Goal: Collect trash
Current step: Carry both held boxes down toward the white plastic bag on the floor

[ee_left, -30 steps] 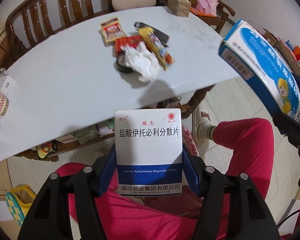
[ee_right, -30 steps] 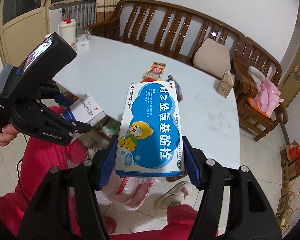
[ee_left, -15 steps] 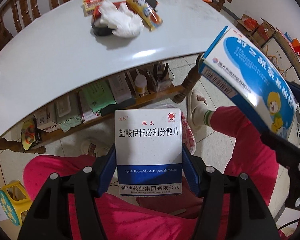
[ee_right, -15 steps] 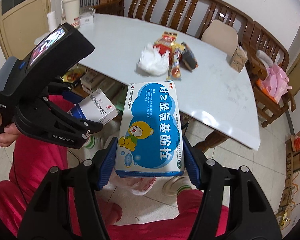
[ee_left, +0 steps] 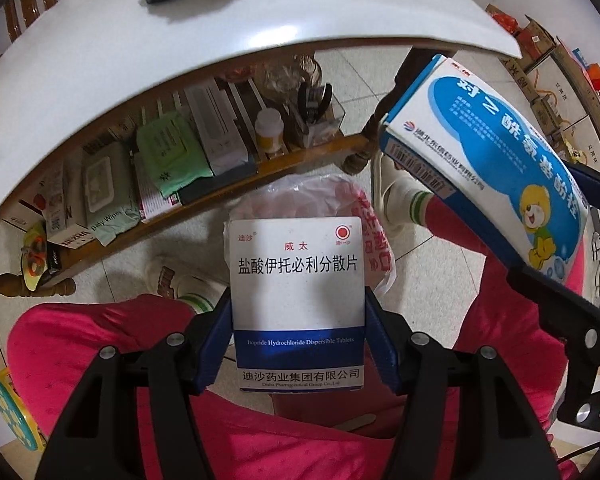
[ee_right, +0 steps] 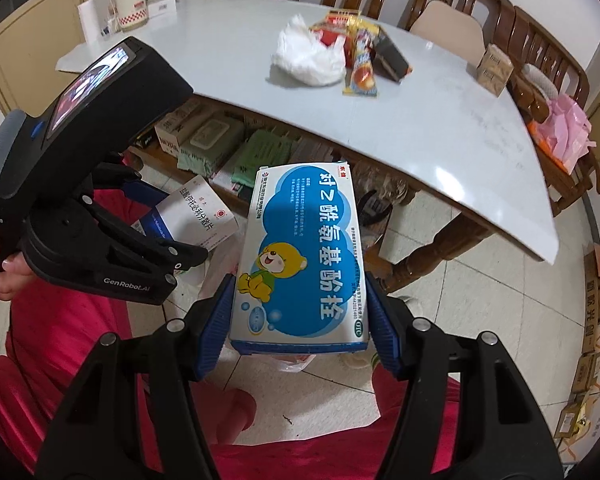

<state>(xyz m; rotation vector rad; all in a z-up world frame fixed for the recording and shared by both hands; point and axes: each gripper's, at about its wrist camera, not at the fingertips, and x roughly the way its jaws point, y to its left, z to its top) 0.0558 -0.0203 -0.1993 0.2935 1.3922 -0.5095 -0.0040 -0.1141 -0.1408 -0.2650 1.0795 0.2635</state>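
Both grippers have come down below the table edge, each clamped on a medicine box, over a plastic bag on the floor.

The left gripper [ee_left: 298,344] pinches the white tablet box [ee_left: 298,300]; the right gripper [ee_right: 300,320] pinches the blue cartoon box [ee_right: 304,248]. A second ago the tabletop filled the left view; now the shelf [ee_left: 220,184] under it shows, packed with wipes packs and a bottle. The plastic bag [ee_left: 352,216] sits between the person's feet, seemingly empty. Only the right view shows the far trash pile [ee_right: 340,56] whole on the table [ee_right: 440,128].
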